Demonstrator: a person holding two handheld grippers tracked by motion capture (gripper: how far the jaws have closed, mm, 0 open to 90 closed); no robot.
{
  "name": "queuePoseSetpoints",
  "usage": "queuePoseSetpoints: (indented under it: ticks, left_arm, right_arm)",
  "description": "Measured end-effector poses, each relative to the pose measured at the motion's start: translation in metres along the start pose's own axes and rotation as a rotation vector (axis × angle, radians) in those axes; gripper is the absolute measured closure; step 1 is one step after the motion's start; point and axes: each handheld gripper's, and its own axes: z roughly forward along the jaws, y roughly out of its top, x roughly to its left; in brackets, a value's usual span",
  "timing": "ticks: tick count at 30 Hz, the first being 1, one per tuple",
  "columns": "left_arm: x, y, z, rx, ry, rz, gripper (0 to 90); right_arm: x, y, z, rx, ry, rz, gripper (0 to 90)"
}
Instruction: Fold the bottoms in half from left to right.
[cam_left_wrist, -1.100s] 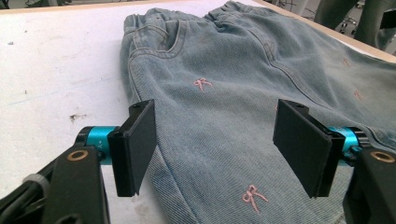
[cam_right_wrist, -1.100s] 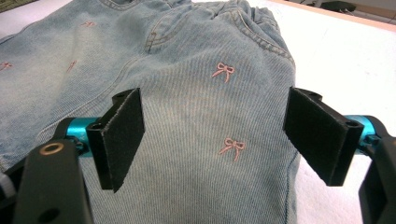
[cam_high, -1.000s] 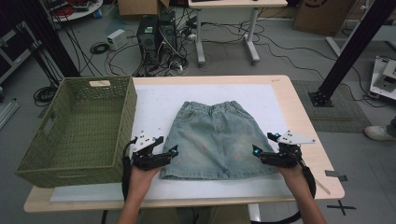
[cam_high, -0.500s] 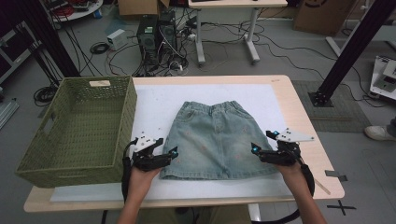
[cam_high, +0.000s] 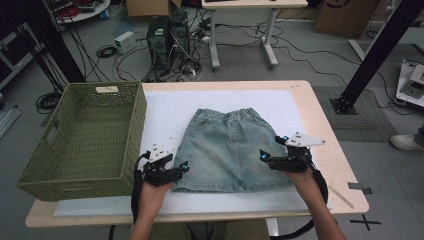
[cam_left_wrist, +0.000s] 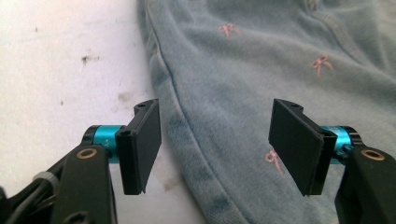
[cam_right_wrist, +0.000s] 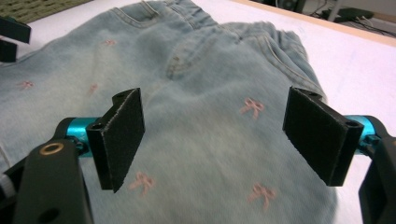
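- Denim skirt (cam_high: 231, 148): pale blue, soft and faded, sewn with small pink bows; flat on the white mat (cam_high: 165, 112), mid-table; trapezoid, narrow gathered waistband at the far end, wide hem at the near edge, so long axis running near to far, waist pointing away from the person.
- Left gripper (cam_high: 179, 169): at the skirt's near left corner, jaws spread wide, holding nothing; in the left gripper view (cam_left_wrist: 215, 140), stitched side seam curving between the flat black pads, one pad over stained mat, the other over denim.
- Right gripper (cam_high: 273, 147): over the skirt's right side near the hem, jaws wide apart, empty (cam_right_wrist: 212, 140); grey plate on top.
- Green woven basket (cam_high: 87, 135): rectangular, just left of the mat, at the table's left end.
- Table (cam_high: 330, 165): light wood, rounded corners.
- Beyond: grey floor, tangled cables, computer towers (cam_high: 167, 35), second table's legs, cardboard boxes, black slanted post at right.
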Motion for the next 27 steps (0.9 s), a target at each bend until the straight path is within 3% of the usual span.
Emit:
queuePoseSetpoints:
  ticks: [4,9,13,21,27]
  left_arm:
    - [-0.001,-0.003,0.003,0.034,0.010,0.008,35.5]
    - [-0.003,-0.003,0.004,0.052,0.017,0.023,47.2]
    - [-0.001,-0.003,0.006,0.071,0.026,0.006,55.9]
    - [-0.003,-0.002,0.007,0.072,0.075,0.000,70.1]
    - [-0.003,-0.002,0.007,0.071,0.063,0.014,78.7]
  right_arm:
    - [0.007,0.009,0.011,0.005,0.026,-0.010,21.2]
    - [0.017,0.022,0.026,0.023,0.069,-0.013,21.2]
    - [0.024,0.030,0.041,0.043,0.105,-0.010,21.3]
    - [0.044,0.050,0.081,0.080,0.174,-0.026,21.4]
    - [0.062,0.063,0.111,0.109,0.204,-0.038,23.0]
